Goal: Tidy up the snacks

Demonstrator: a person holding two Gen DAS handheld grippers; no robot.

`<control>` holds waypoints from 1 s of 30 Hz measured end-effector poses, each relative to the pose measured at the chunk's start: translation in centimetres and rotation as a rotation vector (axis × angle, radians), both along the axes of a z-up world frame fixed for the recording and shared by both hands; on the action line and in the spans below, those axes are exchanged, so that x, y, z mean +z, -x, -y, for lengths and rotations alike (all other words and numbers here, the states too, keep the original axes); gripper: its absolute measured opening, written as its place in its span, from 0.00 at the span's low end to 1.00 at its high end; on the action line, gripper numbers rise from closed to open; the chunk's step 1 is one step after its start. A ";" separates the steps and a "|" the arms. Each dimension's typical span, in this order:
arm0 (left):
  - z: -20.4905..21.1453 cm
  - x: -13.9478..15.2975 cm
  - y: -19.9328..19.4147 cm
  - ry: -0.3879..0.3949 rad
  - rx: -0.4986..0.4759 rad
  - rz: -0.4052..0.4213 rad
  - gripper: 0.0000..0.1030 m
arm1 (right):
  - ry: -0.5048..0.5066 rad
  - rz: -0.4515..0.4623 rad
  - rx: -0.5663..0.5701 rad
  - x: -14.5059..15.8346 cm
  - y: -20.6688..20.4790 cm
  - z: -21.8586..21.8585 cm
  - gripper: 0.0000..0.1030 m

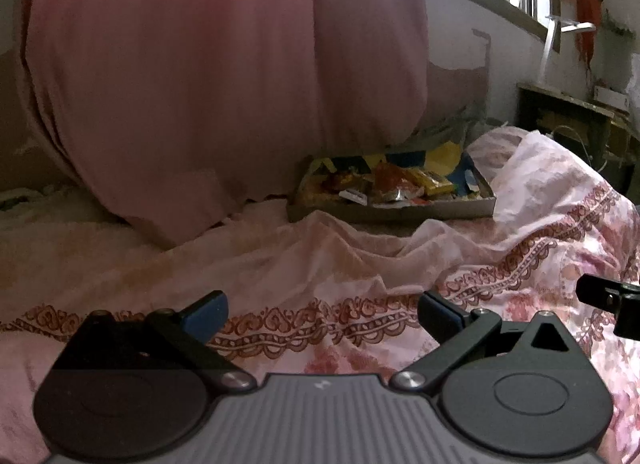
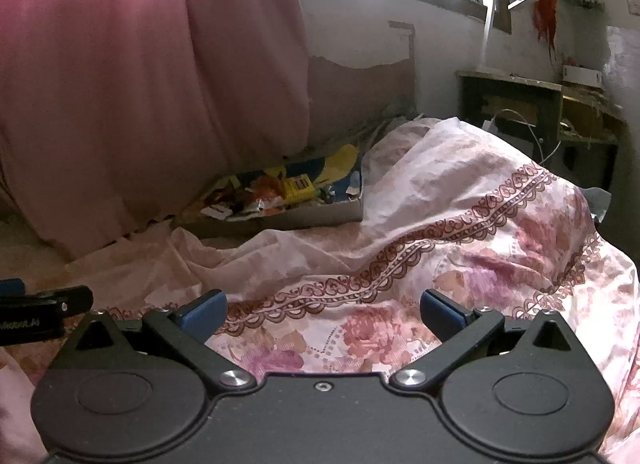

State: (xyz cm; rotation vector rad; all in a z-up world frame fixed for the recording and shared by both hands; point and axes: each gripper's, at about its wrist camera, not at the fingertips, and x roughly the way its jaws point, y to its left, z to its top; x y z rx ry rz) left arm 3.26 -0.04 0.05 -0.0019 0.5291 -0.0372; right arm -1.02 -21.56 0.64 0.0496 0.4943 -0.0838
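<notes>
A shallow cardboard box (image 1: 400, 212) (image 2: 320, 215) lies on the bed at the far side, below the curtain. Several snack packets (image 1: 396, 183) (image 2: 276, 192) in red, orange and yellow wrappers are piled in it. My left gripper (image 1: 322, 310) is open over the bedsheet, well short of the box, nothing between its blue pads. My right gripper (image 2: 323, 310) is also open and empty, over the floral quilt, with the box ahead to its left. Each gripper's edge shows in the other's view.
A pink curtain (image 1: 224, 75) (image 2: 148, 75) hangs over the bed's far left. A rumpled floral quilt (image 1: 552, 215) (image 2: 480, 223) is heaped right of the box. A dark wooden desk (image 2: 540, 107) stands beyond the bed under a window.
</notes>
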 end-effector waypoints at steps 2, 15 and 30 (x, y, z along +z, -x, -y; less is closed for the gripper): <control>0.0 -0.1 0.0 -0.004 -0.005 -0.009 1.00 | 0.000 -0.007 -0.001 -0.1 -0.1 0.0 0.99; 0.3 -0.5 -0.3 -0.033 -0.004 -0.037 1.00 | -0.023 -0.036 -0.010 -0.5 -0.2 0.5 0.99; 0.4 -0.6 -0.5 -0.036 -0.004 -0.045 1.00 | -0.018 -0.059 -0.002 -0.9 -0.5 0.5 0.99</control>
